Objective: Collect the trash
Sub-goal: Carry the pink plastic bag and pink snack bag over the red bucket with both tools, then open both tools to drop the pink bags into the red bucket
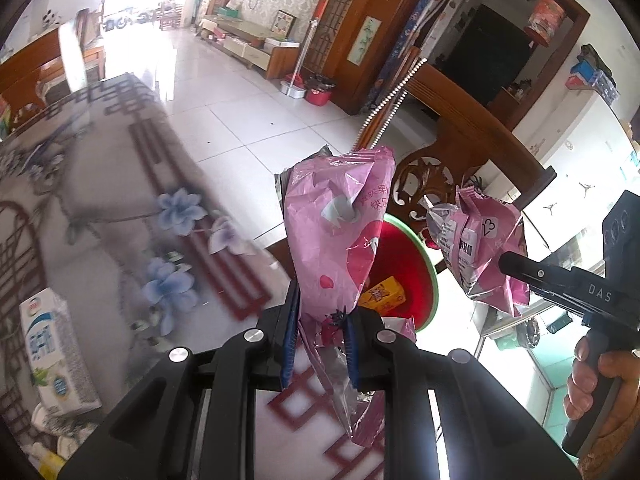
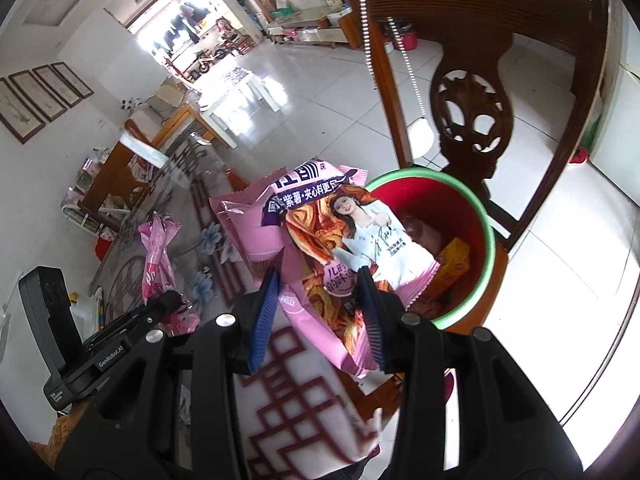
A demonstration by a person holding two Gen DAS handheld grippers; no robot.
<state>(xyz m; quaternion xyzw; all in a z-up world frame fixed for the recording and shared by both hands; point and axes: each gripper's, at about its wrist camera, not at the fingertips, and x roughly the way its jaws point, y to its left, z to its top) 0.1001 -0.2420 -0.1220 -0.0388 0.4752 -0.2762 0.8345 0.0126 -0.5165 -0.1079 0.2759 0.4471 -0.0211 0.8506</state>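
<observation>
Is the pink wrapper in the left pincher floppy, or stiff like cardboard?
Probably floppy: the pink wrapper is creased and its tail droops below the left gripper. Likely very light, since a pinch at one end holds it up. Its shiny film may be slippery.

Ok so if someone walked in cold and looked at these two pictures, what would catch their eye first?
Probably the two pink snack wrappers: the left gripper pinches a crumpled pink wrapper, and the right gripper grips a printed pink wrapper showing a woman's photo. Just beyond both sits the red bin with a green rim, in front of a carved wooden chair.
</observation>
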